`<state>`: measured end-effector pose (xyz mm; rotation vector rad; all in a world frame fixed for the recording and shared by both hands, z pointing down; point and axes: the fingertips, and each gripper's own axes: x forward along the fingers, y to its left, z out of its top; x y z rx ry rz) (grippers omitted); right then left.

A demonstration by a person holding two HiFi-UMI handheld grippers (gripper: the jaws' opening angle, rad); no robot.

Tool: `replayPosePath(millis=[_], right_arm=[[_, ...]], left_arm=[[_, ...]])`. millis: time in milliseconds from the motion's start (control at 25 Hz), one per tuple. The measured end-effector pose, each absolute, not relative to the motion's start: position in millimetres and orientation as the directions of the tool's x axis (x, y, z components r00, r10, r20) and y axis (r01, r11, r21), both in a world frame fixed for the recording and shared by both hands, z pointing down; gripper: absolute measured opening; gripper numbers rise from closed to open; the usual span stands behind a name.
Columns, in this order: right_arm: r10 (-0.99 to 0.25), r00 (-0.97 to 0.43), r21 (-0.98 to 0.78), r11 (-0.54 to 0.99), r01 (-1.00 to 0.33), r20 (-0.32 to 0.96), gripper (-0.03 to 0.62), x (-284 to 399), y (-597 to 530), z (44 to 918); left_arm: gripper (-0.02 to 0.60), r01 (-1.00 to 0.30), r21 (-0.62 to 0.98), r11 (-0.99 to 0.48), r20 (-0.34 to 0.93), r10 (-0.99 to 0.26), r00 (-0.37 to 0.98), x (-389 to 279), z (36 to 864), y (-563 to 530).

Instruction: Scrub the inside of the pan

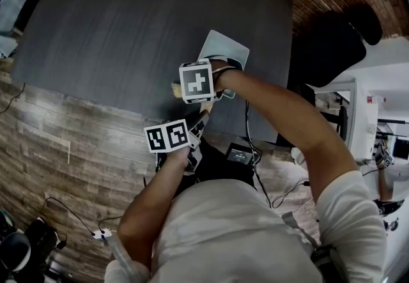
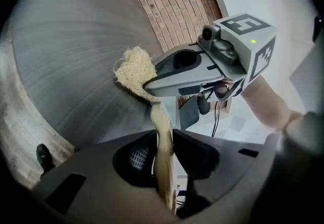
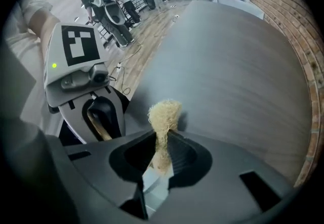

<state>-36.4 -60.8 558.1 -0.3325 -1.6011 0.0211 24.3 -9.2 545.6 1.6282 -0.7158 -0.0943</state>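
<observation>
Our left gripper (image 2: 163, 138) pinches the wooden handle (image 2: 161, 117), its length running away from us to the pan (image 1: 225, 48); our right gripper (image 3: 162, 139) clamps a scrubber (image 3: 164, 112).

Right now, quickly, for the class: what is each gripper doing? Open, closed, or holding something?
Left gripper: closed on the wooden handle.
Right gripper: closed on the fibrous scrubber.
</observation>
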Motion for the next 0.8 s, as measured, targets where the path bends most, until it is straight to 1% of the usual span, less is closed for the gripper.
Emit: replayPosePath(millis=[120, 240, 440, 600, 640, 720, 800], right_arm=[[0.184, -0.036, -0.170, 0.956, 0.241, 0.982, 0.077, -47, -64, 560], [0.162, -0.061, -0.142, 0.957, 0.252, 0.985, 0.077, -58, -68, 559], [0.111, -0.108, -0.081, 0.964, 0.252, 0.988, 0.077, -76, -77, 557], [0.063, -0.196, -0.017, 0.974, 0.224, 0.979, 0.077, -98, -84, 547], [0.054, -0.223, -0.007, 0.979, 0.206, 0.973, 0.077, -102, -86, 543], [0.038, -0.275, 0.006, 0.987, 0.159, 0.961, 0.077, -109, -91, 533], [0.021, -0.318, 0.015, 0.994, 0.110, 0.948, 0.077, -112, -97, 524]], left_arm=[[0.103, -0.392, 0.920, -0.013, 0.334, -0.499, 0.800, 24, 545, -8], [0.104, -0.393, 0.919, -0.012, 0.334, -0.502, 0.798, 24, 545, -8], [0.104, -0.390, 0.921, -0.014, 0.331, -0.502, 0.799, 24, 545, -9], [0.104, -0.381, 0.923, -0.047, 0.306, -0.510, 0.804, 20, 543, -9], [0.114, -0.377, 0.924, -0.058, 0.296, -0.515, 0.804, 18, 541, -11], [0.157, -0.375, 0.923, -0.083, 0.280, -0.524, 0.805, 15, 537, -14], [0.175, -0.382, 0.917, -0.111, 0.271, -0.529, 0.804, 11, 533, -16]])
